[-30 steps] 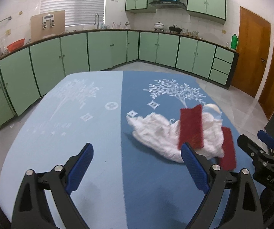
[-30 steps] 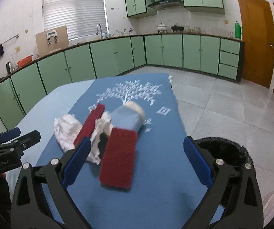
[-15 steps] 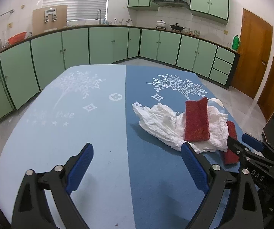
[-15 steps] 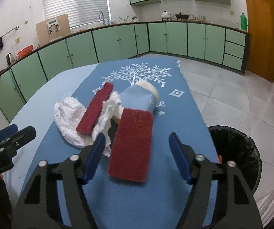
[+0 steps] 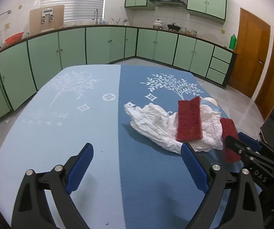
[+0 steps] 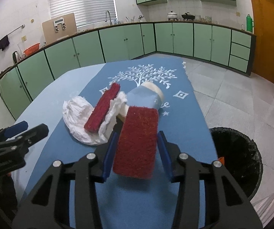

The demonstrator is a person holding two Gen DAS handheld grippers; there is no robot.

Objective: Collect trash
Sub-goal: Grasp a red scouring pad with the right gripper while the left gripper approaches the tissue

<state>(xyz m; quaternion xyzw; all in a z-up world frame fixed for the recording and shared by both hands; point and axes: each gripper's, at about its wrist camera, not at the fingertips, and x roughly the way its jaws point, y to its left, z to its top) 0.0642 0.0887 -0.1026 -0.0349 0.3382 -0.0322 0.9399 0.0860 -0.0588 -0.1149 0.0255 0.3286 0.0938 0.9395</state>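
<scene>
A near red scouring pad (image 6: pixel 137 143) lies on the blue tablecloth between the jaws of my right gripper (image 6: pixel 137 148), which have closed in on both its sides; it also shows in the left wrist view (image 5: pixel 229 133). A second red pad (image 6: pixel 102 108) (image 5: pixel 189 120) rests on crumpled white paper (image 6: pixel 79 120) (image 5: pixel 156 126). A blue paper cup (image 6: pixel 144 97) lies on its side behind the near pad. My left gripper (image 5: pixel 137 164) is open and empty over the tablecloth, left of the pile.
A black-lined trash bin (image 6: pixel 238 152) stands on the floor just right of the table edge (image 6: pixel 203 118). Green kitchen cabinets (image 5: pixel 98 45) run along the far walls. A wooden door (image 5: pixel 251 51) is at the right.
My right gripper has moved forward and narrowed its jaws around the near red pad. My left gripper has stayed open and shifted only slightly.
</scene>
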